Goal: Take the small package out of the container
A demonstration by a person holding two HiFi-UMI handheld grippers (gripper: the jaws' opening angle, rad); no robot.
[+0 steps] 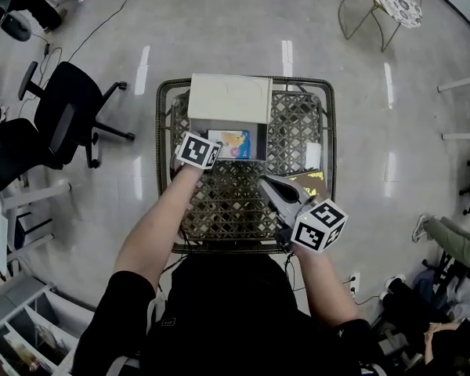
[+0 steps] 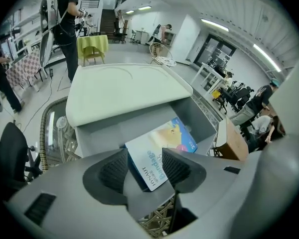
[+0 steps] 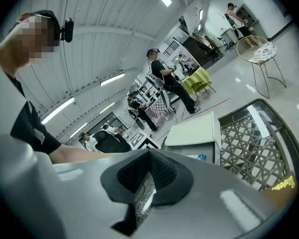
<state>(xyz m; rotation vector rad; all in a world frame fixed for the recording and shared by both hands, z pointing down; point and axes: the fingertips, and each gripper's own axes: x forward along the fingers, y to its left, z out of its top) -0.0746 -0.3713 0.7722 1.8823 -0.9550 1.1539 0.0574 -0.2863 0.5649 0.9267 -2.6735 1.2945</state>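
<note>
Left gripper (image 2: 144, 167) jaws are apart, straddling the near end of the blue-and-white bandage package (image 2: 162, 146) without clamping it, the package lies tilted inside the open white container (image 2: 104, 132) on the wicker table (image 1: 227, 202), and the right gripper (image 3: 148, 173) is closed and empty, over the table's right side.

Black office chair (image 1: 66, 112) left of wicker table (image 1: 227, 202); wire chair (image 1: 395, 2) beyond.

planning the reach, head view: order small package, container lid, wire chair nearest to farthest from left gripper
1. small package, just right of the left gripper
2. container lid, beyond it
3. wire chair, far top right on the floor
</note>
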